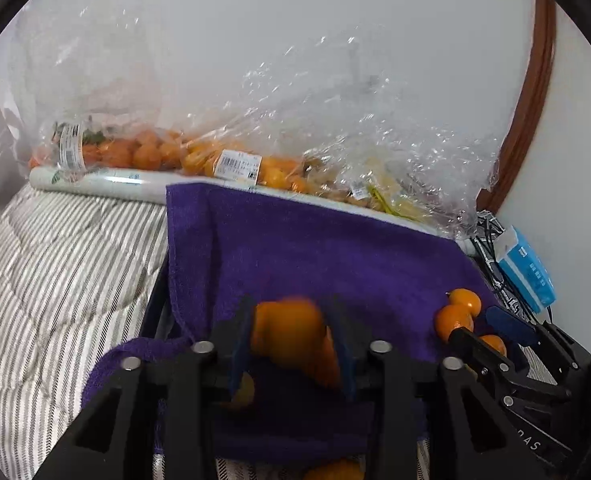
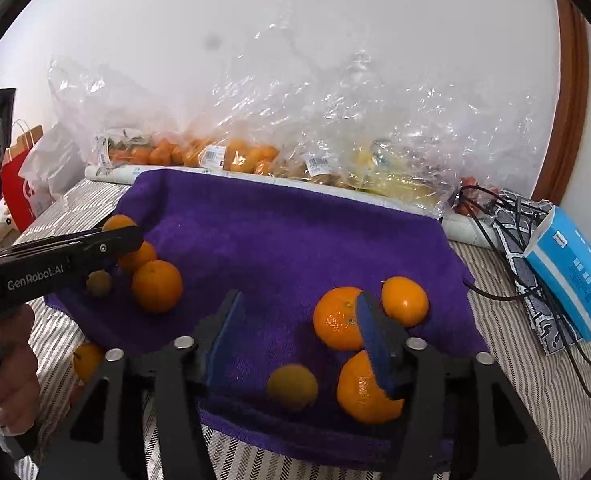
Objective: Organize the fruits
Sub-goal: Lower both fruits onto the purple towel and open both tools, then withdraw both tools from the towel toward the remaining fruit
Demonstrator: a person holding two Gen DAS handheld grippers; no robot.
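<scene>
A purple towel (image 1: 315, 248) (image 2: 287, 232) lies over a striped bed cover. My left gripper (image 1: 291, 340) is shut on an orange mandarin (image 1: 291, 336), blurred, just above the towel; it also shows in the right wrist view (image 2: 107, 248) beside a cluster of mandarins (image 2: 157, 286). My right gripper (image 2: 299, 332) is open and empty above the towel, with a small yellowish fruit (image 2: 292, 386) below between the fingers and mandarins (image 2: 337, 318) (image 2: 365, 388) (image 2: 405, 300) behind its right finger. It shows at the right of the left wrist view (image 1: 491, 332), by mandarins (image 1: 453, 320).
Clear plastic bags of oranges (image 1: 155, 152) (image 2: 231, 156) and yellow fruit (image 2: 387, 176) stand along the wall behind a white roll (image 1: 107, 182). A blue tissue pack (image 2: 571, 276) and black cables (image 2: 507, 240) lie at the right. A mandarin (image 2: 88, 360) lies off the towel, left.
</scene>
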